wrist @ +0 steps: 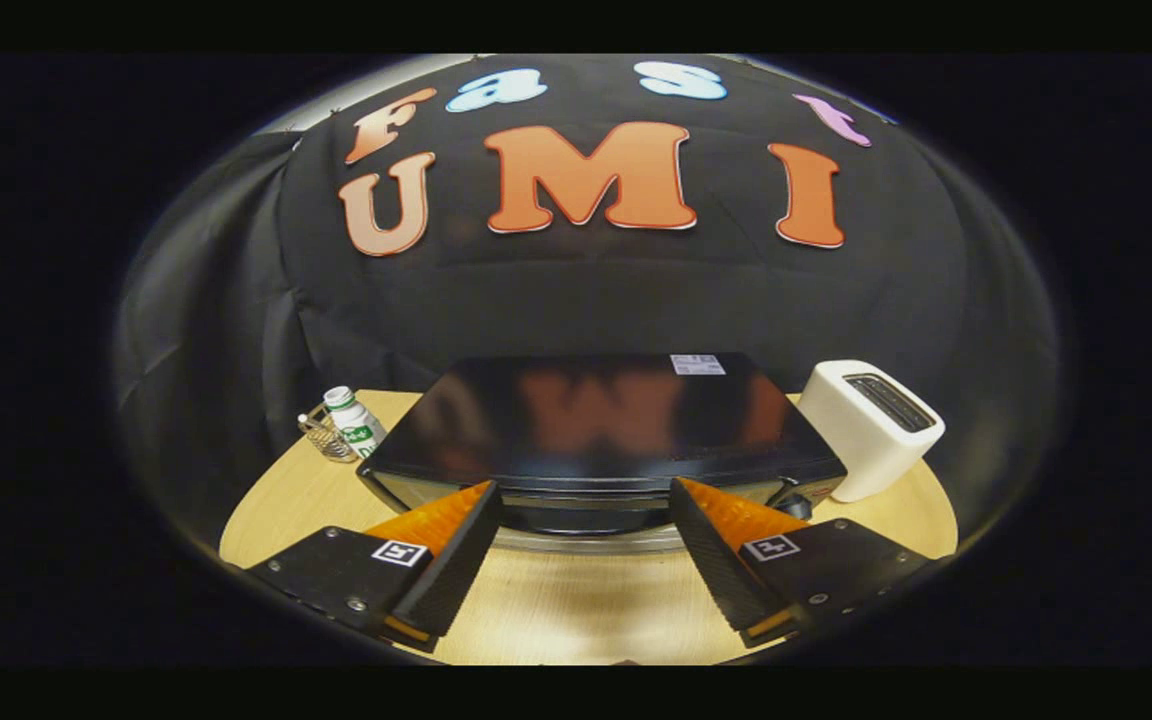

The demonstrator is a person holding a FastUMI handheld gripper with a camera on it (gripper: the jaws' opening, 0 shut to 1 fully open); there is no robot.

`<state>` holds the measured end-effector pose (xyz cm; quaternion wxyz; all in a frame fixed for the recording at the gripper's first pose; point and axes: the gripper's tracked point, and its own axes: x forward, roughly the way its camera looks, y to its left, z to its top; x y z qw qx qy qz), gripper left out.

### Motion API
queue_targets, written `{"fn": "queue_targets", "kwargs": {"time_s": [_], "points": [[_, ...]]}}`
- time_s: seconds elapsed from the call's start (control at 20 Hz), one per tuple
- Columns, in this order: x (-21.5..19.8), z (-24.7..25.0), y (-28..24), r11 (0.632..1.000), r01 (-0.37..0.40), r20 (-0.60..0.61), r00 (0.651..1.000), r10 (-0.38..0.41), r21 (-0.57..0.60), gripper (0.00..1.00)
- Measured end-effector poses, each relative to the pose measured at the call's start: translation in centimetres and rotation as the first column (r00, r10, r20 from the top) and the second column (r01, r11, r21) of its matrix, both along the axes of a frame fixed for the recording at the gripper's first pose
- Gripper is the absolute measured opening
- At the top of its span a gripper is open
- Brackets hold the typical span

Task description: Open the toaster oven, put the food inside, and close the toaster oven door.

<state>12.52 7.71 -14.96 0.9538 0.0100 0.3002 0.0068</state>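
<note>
A black toaster oven (596, 415) stands on the wooden table, seen from above its front edge, its glossy top facing me. Its door looks shut, with the handle bar (581, 495) running across the top of the front. My gripper (584, 492) is open, its two fingers spread wide either side of that handle, tips level with the oven's upper front edge. Nothing is held between them. I cannot make out any food here.
A white pop-up toaster (871, 425) sits close to the oven's right side. Left of the oven stand a small white bottle with a green label (354, 420) and a little wire holder (328, 438). Bare wooden table (576, 600) lies under the fingers.
</note>
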Motion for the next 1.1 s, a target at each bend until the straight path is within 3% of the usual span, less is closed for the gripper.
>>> {"fn": "queue_targets", "kwargs": {"time_s": [0.4, 0.7, 1.1], "points": [[0.5, -0.7, -0.2, 0.999, 0.050, -0.059, 0.997, -0.050, -0.001, 0.98], [-0.4, -0.8, -0.5, 0.997, 0.070, -0.093, 0.993, -0.071, -0.015, 0.91], [-5.4, -1.8, -0.3, 0.998, 0.054, -0.151, 0.987, -0.059, -0.037, 0.87]]}}
